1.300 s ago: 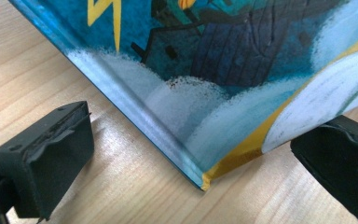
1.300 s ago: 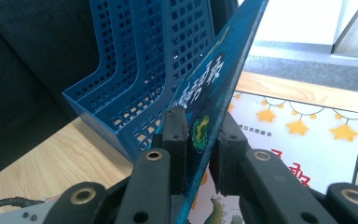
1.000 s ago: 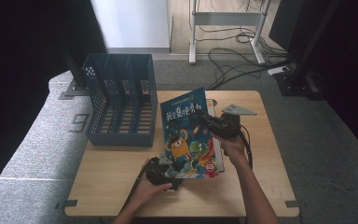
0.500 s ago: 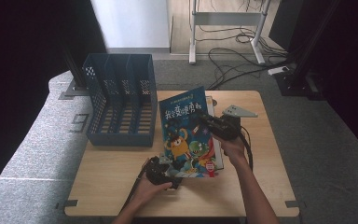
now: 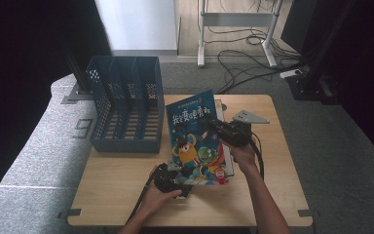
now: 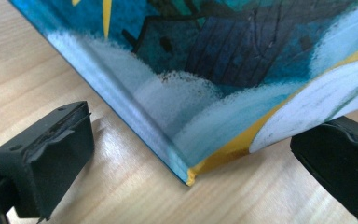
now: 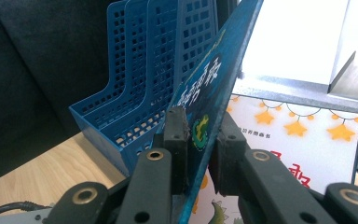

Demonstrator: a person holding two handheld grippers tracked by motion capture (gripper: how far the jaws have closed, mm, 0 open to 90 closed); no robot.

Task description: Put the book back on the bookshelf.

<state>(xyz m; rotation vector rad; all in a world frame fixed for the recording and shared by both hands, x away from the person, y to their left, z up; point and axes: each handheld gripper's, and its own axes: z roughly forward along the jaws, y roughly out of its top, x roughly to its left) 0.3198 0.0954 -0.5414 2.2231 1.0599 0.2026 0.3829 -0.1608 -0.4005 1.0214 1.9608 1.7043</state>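
Glossy blue card covers the picture book [image 5: 195,136], a thin flat rectangle tilted up off the pale wood-grain tabletop [image 5: 121,183] near its middle. The right gripper [image 5: 222,130] has its two black jaws clamped on the book's right edge. The left gripper [image 5: 171,179] has matte rubber-padded jaws standing apart, either side of the book's lower corner, which rests on the wood. One second book [image 7: 303,135], white with yellow stars, lies flat beneath. One perforated blue plastic file rack [image 5: 126,109], with three slots, stands along the tabletop's left edge.
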